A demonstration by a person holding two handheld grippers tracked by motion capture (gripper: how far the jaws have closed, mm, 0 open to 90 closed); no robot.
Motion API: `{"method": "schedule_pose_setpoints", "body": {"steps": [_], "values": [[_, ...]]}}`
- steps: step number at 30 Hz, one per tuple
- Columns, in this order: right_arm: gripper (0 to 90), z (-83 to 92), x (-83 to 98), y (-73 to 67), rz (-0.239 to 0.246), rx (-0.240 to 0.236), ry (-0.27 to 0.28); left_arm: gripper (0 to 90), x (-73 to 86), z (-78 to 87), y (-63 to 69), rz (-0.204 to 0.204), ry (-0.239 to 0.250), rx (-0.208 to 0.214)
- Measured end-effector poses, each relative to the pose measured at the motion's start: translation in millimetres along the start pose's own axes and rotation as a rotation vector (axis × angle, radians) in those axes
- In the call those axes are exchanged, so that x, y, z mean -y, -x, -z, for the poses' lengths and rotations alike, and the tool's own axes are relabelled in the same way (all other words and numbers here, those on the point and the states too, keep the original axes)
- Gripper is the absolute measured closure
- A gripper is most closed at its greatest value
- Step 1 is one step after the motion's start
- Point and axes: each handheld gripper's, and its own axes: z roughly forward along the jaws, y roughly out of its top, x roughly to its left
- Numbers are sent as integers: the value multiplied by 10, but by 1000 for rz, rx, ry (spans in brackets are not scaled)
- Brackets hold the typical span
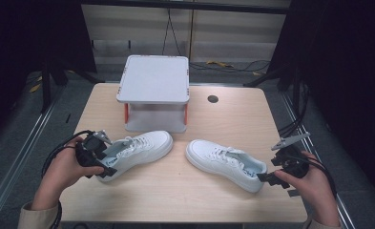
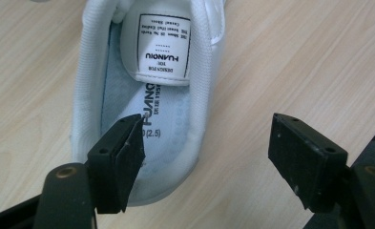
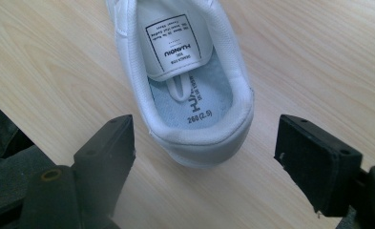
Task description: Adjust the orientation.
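On the left side of the wooden table (image 1: 175,191), the left gripper (image 1: 109,162) is hovering at the heel of the left white shoe (image 1: 137,147), with its jaws spread wide and gripping nothing; in the left gripper view one jaw is standing over the heel opening of this shoe and the other over bare wood. Behind the shoes, in the middle, a small grey stand (image 1: 154,78) is sitting on the table. On the right side, the right gripper (image 1: 270,177) is waiting just behind the heel of the right white shoe (image 1: 225,162), its jaws also released and wide apart, with the heel lying ahead of the gap in the right gripper view.
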Motion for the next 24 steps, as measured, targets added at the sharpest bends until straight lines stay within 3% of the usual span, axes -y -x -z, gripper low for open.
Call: {"method": "schedule_pose_setpoints", "body": {"steps": [6,12,17,24], "values": [[210,-29,3,15,1,-3,-6,322,-23,-98,-9,-11,-60,-2],[210,-43,22,36,-3,-1,-14,394,-51,-189,-16,-8,-81,-3],[210,-45,21,42,-4,-2,-9,524,-72,-269,-1,-32,-119,-2],[210,-78,6,32,7,-2,-18,612,-84,-336,-10,-38,-138,-1]]}}
